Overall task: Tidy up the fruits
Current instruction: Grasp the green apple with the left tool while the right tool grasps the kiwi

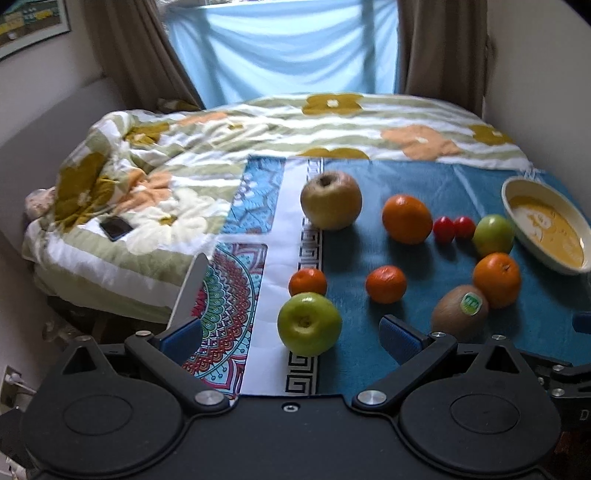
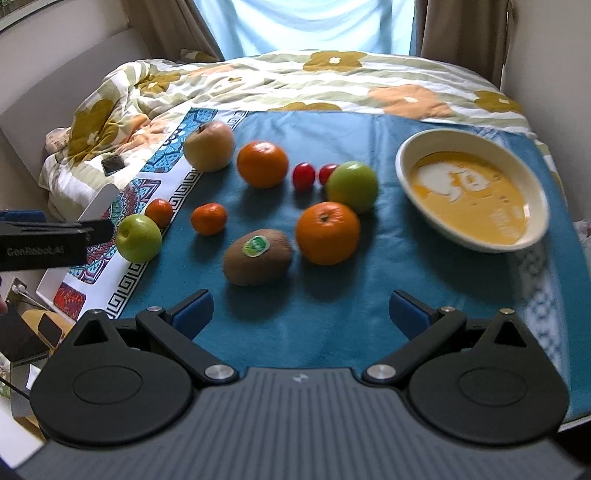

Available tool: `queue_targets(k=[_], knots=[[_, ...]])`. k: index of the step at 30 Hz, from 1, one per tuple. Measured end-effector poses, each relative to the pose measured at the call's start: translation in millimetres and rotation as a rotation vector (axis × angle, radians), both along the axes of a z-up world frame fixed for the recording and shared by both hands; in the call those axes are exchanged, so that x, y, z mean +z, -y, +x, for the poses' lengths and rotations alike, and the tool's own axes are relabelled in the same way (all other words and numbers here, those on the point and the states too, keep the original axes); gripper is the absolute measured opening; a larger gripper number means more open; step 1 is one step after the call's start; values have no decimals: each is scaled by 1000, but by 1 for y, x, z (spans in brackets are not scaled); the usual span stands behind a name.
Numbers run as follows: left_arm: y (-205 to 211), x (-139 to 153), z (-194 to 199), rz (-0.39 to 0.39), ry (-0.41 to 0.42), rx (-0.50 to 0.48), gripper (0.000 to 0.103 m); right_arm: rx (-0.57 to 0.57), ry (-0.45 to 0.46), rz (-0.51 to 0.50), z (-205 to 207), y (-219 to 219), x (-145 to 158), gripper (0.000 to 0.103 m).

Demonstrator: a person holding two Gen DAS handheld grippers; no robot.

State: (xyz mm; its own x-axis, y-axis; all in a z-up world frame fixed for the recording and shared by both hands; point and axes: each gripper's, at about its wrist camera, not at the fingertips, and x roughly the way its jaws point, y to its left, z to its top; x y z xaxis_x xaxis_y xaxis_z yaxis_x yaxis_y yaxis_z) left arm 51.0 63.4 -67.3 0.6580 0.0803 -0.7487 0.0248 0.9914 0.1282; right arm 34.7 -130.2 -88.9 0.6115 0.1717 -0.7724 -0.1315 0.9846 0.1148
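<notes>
Hovering low over the near edge of a blue blanket (image 2: 332,317) spread on a bed, the right gripper (image 2: 301,314) had its blue pads spread wide with nothing between them, and the left gripper (image 1: 291,339) was just as wide open and empty, its pads either side of a green apple (image 1: 309,323) that sat a little beyond them on the blanket's white patterned border. Touching that apple on its far side lay a small mandarin (image 1: 307,282), and a second mandarin (image 1: 386,284) rested near it on the blue cloth. Closest to the right gripper was a brown kiwi (image 2: 258,256) with a green sticker on top, and just beside it, to the right, a large orange (image 2: 327,233). Behind the orange and seeming to touch it stood a second green apple (image 2: 352,187), with two cherry tomatoes (image 2: 304,176) side by side to its left, the right-hand one partly hidden by the apple. Farther left came another orange (image 2: 262,164) and then a yellowish apple (image 2: 209,146) at the blanket's border. A cream bowl (image 2: 537,236) with a yellow inside sat empty and well apart from the fruit on the right. Beyond everything lay a flowered quilt (image 2: 295,79), a dark phone (image 2: 112,164) on its crumpled left part, and curtains (image 2: 306,26) over a bright window
</notes>
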Motion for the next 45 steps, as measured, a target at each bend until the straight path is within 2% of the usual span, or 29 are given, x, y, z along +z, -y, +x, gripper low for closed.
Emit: queue_targets(k=[7,19,22,23,32,36,40,45], knots=[[-6,-22,22,-12,-43,-79,101,-14,30,-39,14,-28,-26,103],[-12,-50,56,-37,-134,-194,83,-76,-5,-66,32,-49,-44,103],[-12,-55,59,-51,-171,-219,68,-86,-14,-63,36,-53,-45,103],[-13,-57,59,-55,-188,-228,59,-87,-17,-61,38,-55,-46,103],[-16,-58,58,-59,-195,-284,58,-112,-33,-62,50,-61,-51,102],[-16,-59,58,-47,-191,-302,58,-118,-37,-73,53,-65,-54,95],[-18,-58,56,-57,-194,-301,58,-128,-37,-89,55,-67,-55,81],[-19,-54,49,-66,-185,-304,58,-137,-23,-80,54,-67,-52,76]])
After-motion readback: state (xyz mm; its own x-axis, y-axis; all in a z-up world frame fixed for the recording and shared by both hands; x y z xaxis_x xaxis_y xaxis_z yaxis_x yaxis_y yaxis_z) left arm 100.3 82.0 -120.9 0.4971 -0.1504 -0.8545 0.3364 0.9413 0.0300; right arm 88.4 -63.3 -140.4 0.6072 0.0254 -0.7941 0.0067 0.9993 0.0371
